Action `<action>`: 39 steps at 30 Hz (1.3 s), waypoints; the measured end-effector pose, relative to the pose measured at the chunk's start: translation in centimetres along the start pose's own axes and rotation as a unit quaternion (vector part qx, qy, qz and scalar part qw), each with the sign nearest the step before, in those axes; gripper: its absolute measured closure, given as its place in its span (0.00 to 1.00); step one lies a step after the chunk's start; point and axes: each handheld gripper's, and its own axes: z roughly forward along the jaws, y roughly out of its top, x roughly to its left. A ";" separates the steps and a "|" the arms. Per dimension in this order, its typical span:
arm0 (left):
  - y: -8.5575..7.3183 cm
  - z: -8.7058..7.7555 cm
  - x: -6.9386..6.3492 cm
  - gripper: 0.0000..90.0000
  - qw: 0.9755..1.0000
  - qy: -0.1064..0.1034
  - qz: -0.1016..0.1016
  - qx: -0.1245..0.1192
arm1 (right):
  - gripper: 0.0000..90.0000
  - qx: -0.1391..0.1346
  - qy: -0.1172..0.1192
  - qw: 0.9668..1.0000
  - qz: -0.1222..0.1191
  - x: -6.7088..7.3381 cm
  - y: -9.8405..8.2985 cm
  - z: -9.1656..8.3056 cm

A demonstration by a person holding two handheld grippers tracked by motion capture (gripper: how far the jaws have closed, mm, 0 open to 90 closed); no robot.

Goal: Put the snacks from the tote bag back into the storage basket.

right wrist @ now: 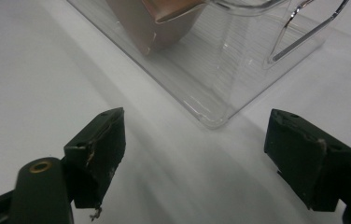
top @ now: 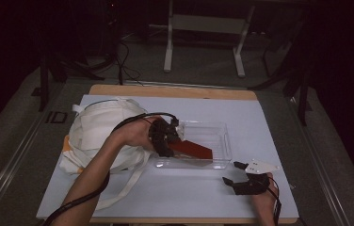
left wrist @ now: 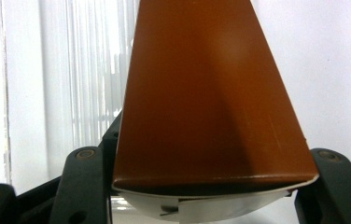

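White table [top: 260,122] holds a clear tray [top: 222,141], where the left gripper [top: 170,141] squeezes a brown carton [top: 191,149]; the right gripper [top: 235,173] rests wide open nearby.

One clear plastic bin [top: 215,141] sits on the table, with one brown packet [top: 193,149] in it. One white cloth bag [top: 100,132] lies beside it. Two grippers are in use, a left gripper [top: 169,137] and a right gripper [top: 235,173].

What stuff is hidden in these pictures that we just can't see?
- High view: the white cloth bag's inside is hidden by its own fabric.
- Left gripper view: the reddish-brown flat carton blocks the clear plastic bin's floor, and its top is cut off.
- Right gripper view: the bin's far side is cut off by the top edge.
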 end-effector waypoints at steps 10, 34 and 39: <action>0.5 0.6 0.3 0.45 1.000 -0.022 -0.019 0.008 | 0.23 -0.001 0.001 1.000 0.001 0.0 0.0 0.0; -0.3 1.7 0.8 0.35 0.995 -0.062 -0.073 0.028 | 0.22 -0.002 0.001 1.000 0.002 0.0 0.0 0.0; -0.5 1.8 0.8 0.32 0.995 -0.064 -0.076 0.032 | 0.22 -0.002 0.002 1.000 0.001 0.0 0.0 0.0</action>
